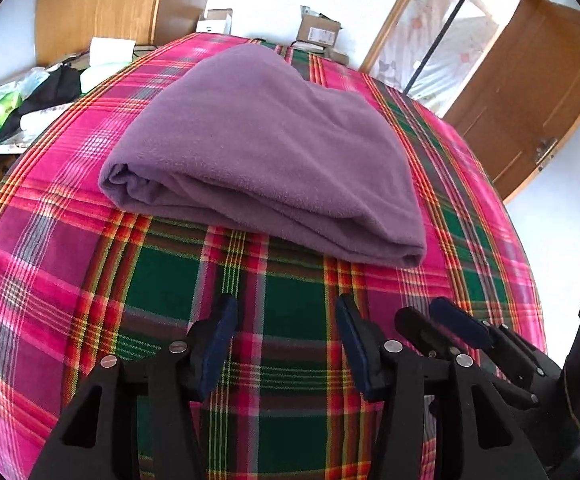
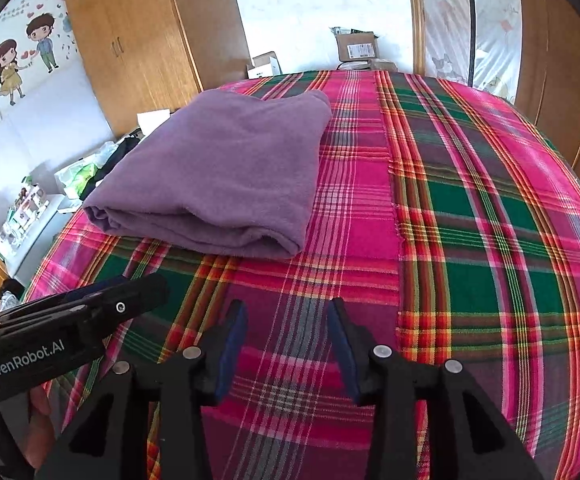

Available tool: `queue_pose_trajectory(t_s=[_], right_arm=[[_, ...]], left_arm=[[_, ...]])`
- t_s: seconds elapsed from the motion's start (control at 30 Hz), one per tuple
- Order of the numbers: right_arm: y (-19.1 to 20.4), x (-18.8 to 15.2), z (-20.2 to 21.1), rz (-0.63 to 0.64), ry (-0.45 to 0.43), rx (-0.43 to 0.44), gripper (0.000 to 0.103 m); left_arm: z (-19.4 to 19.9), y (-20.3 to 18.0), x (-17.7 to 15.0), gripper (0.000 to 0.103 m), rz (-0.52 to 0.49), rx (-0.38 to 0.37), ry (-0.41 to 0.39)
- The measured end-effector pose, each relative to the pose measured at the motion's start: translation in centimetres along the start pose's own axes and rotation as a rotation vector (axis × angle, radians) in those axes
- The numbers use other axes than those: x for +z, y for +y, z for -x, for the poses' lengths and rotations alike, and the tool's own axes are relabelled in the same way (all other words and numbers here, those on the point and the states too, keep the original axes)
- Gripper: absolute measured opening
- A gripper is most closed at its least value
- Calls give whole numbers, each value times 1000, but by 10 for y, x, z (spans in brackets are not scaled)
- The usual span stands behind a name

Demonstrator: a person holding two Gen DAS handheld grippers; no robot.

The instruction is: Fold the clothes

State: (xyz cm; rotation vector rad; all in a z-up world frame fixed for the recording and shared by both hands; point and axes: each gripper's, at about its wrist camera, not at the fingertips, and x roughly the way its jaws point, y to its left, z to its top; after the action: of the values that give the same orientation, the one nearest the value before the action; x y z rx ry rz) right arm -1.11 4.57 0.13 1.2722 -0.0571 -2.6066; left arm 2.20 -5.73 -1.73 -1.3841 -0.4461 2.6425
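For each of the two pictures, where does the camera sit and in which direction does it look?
Left wrist: sits on the left gripper, angled down over the plaid bedcover at the folded purple garment; the right gripper shows beside it.
Right wrist: on the right gripper, same direction; the left gripper and a hand show.
Shared: garment, bedcover, wardrobe, both grippers open.
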Motion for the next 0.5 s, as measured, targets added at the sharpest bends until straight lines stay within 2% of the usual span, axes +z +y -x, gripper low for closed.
queue_pose_trajectory(t_s=[0.17,0.5], right_arm=[[5,0,-2,17,-3,-11,47],[7,2,-4,21,-3,-21,47]], left_arm=[[-2,-2,0,53,-10,9,-13],[-1,-4,-1,53,-26,30,-48]])
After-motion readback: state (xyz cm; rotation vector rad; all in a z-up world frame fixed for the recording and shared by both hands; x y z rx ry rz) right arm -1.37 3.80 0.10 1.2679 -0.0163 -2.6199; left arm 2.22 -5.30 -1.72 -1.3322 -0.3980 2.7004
